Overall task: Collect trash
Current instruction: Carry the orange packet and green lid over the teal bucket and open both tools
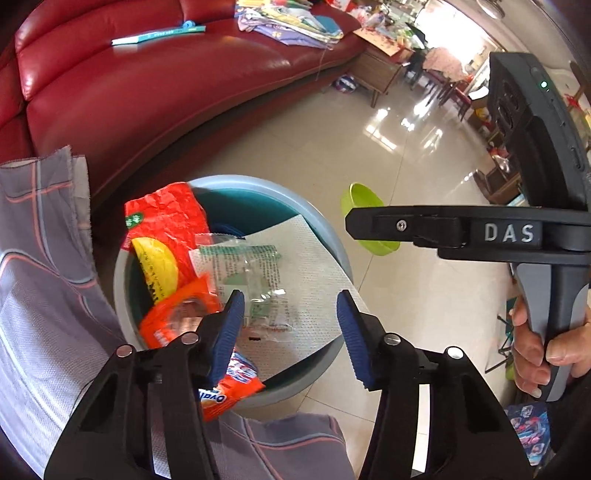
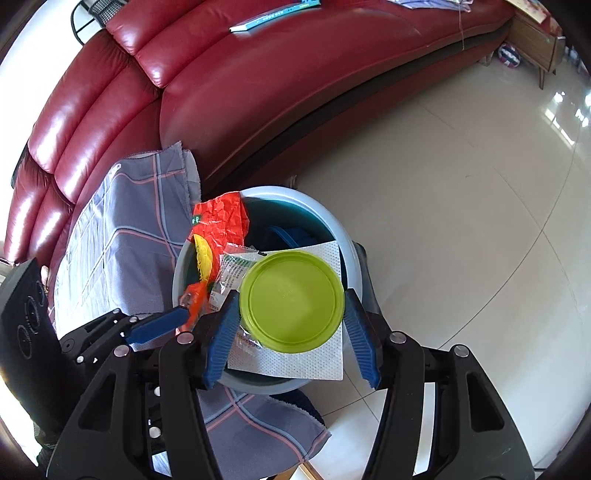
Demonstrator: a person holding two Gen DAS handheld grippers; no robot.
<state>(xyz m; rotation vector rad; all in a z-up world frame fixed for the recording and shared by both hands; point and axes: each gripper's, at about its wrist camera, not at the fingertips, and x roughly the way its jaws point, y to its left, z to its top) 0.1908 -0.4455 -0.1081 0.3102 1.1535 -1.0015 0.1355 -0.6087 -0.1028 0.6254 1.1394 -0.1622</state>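
A pale blue trash bin (image 1: pixel 325 236) (image 2: pixel 332 221) stands on the tiled floor, holding a red snack bag (image 1: pixel 166 218) (image 2: pixel 221 218), a clear wrapper (image 1: pixel 251 269), an orange packet (image 1: pixel 173 321) and a white paper towel (image 1: pixel 314 295) (image 2: pixel 325 362). My left gripper (image 1: pixel 291 332) is open above the bin, its left finger next to the orange packet. My right gripper (image 2: pixel 291 325) holds a lime green bowl (image 2: pixel 291 301) (image 1: pixel 365 206) between its fingers over the bin. The right gripper's body (image 1: pixel 461 230) shows in the left wrist view.
A red leather sofa (image 1: pixel 147 92) (image 2: pixel 258 74) curves behind the bin. A grey checked cloth (image 1: pixel 44 277) (image 2: pixel 122 240) covers something to the left of the bin. A teal booklet (image 1: pixel 159 35) lies on the sofa. Furniture and clutter (image 1: pixel 424 62) fill the far right.
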